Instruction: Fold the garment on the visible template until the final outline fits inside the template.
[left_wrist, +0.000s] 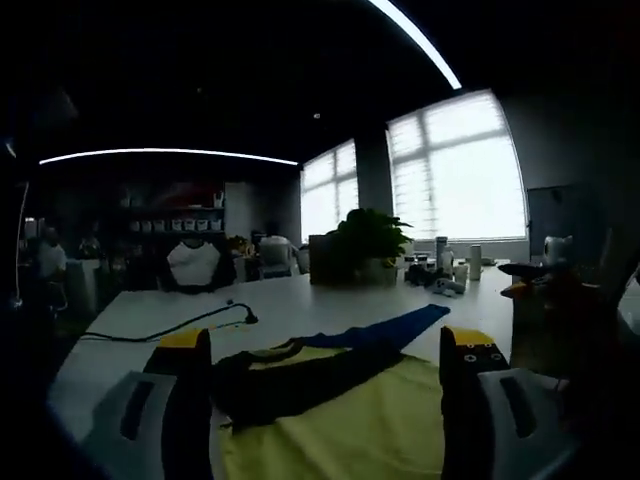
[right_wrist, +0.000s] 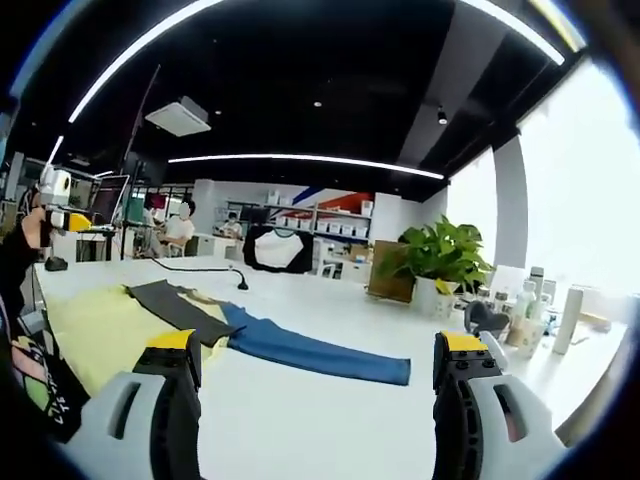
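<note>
White table (right_wrist: 330, 420) bears a yellow garment (left_wrist: 340, 425) with blue sleeve (right_wrist: 310, 352); both grippers' fingers spread, empty

The garment (left_wrist: 340, 400) was laid out flat on the white table, a yellow body with one dark sleeve (left_wrist: 290, 385) folded across the front and a blue sleeve (left_wrist: 385, 330) stretched straight out to the side. In the right gripper view the blue sleeve (right_wrist: 310, 352) was seen fully extended, unfolded.
</note>
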